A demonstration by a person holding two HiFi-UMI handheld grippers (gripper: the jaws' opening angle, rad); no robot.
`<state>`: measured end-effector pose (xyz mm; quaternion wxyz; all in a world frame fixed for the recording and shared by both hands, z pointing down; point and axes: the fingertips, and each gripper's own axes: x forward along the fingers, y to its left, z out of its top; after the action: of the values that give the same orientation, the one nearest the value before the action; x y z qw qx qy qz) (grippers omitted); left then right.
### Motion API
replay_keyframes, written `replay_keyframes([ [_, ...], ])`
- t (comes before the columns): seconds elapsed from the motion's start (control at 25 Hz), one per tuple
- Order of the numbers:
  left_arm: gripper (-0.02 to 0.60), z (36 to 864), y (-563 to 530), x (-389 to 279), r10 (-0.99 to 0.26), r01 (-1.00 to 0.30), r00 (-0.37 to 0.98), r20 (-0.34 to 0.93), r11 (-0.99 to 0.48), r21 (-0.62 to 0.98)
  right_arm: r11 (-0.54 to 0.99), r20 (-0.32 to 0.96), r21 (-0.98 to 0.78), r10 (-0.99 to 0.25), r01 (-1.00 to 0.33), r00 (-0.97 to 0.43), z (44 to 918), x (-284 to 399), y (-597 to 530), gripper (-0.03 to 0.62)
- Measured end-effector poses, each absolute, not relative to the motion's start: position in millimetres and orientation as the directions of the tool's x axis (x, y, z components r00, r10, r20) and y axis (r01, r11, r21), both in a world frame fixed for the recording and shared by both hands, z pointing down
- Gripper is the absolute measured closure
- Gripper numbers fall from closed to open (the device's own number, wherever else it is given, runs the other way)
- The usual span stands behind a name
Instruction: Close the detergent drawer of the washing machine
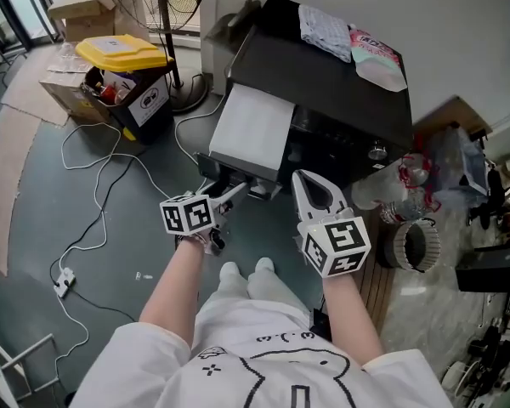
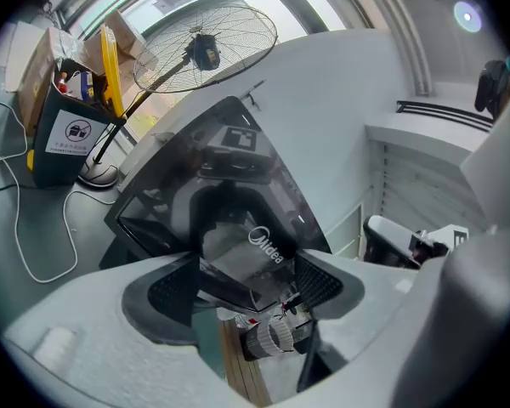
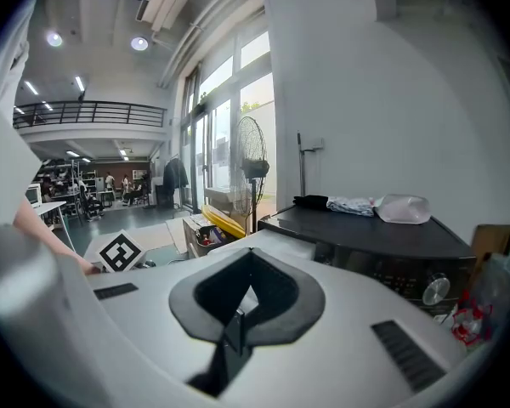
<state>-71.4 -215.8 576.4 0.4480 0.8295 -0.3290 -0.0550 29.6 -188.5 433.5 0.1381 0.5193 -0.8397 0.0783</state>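
A black washing machine (image 1: 323, 83) stands ahead, its knob (image 1: 376, 151) on the front panel. Its detergent drawer (image 1: 251, 130) is pulled out toward me, white on top with a dark glossy front (image 1: 238, 179). My left gripper (image 1: 229, 192) is at that front. In the left gripper view the dark front (image 2: 238, 253) sits between the pads of the left gripper (image 2: 246, 287). My right gripper (image 1: 316, 195) hovers just right of the drawer, shut and empty. In the right gripper view the right gripper (image 3: 238, 330) points at the machine (image 3: 365, 236).
A cloth (image 1: 327, 28) and a pink bag (image 1: 378, 58) lie on the machine's top. A yellow-lidded bin (image 1: 123, 53) and a fan stand (image 1: 166, 24) are at the left. White cables (image 1: 93, 185) trail over the floor. Bottles and clutter (image 1: 399, 189) crowd the right side.
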Motion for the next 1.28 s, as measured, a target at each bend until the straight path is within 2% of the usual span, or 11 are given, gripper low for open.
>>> replay_keyframes([
  [1.28, 0.245, 570.2, -245.1, -58.8, -0.578, -0.504, 0.78, 0.241, -0.352, 0.789, 0.45, 0.351, 0.035, -0.842, -0.892, -0.411, 435.8, 44.4, -224.1, 0.595],
])
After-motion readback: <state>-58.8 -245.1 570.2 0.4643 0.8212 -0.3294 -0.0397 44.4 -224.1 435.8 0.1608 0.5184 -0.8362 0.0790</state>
